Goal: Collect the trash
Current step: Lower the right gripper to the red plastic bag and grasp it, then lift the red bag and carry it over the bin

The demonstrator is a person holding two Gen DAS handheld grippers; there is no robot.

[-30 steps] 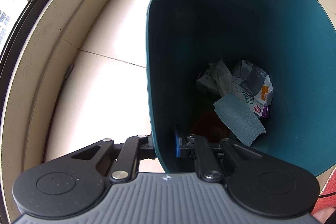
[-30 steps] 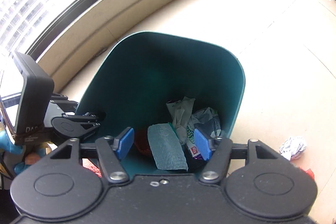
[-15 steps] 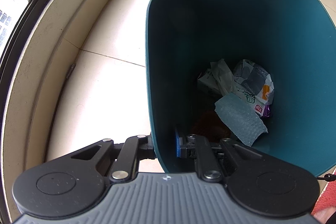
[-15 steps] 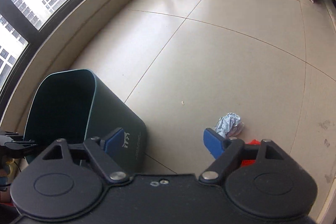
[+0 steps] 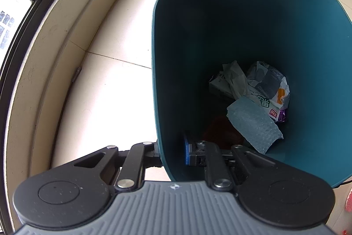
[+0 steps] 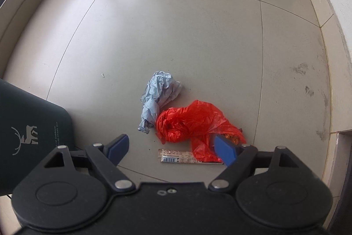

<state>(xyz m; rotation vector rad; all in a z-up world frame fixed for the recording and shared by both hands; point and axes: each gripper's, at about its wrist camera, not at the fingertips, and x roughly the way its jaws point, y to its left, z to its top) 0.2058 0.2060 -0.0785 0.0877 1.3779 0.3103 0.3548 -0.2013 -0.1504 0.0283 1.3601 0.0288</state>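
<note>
My left gripper [image 5: 172, 152] is shut on the near wall of the dark teal bin [image 5: 286, 25], one finger outside and one inside. At the bin's bottom lie a pale blue bubble-wrap piece [image 5: 253, 122] and crumpled wrappers [image 5: 264, 89]. My right gripper [image 6: 171, 145] is open and points down over floor trash. A red plastic bag [image 6: 193, 120] lies just past its right fingertip, a crumpled grey-blue bag [image 6: 158, 94] lies beyond, and a flat barcoded wrapper [image 6: 176, 158] sits between the fingers, lower down. Nothing is held in the right gripper.
The bin's outer side with a deer logo [image 6: 28, 124] stands at the left of the right wrist view. A window ledge [image 5: 22, 36] curves along the left, and a wall base [image 6: 338, 58] runs along the right. A tiny scrap [image 6: 102, 75] lies on the tiled floor.
The right gripper swung away from above the bin, dropped toward the floor trash, and its jaws widened. The left gripper and the bin stayed put.
</note>
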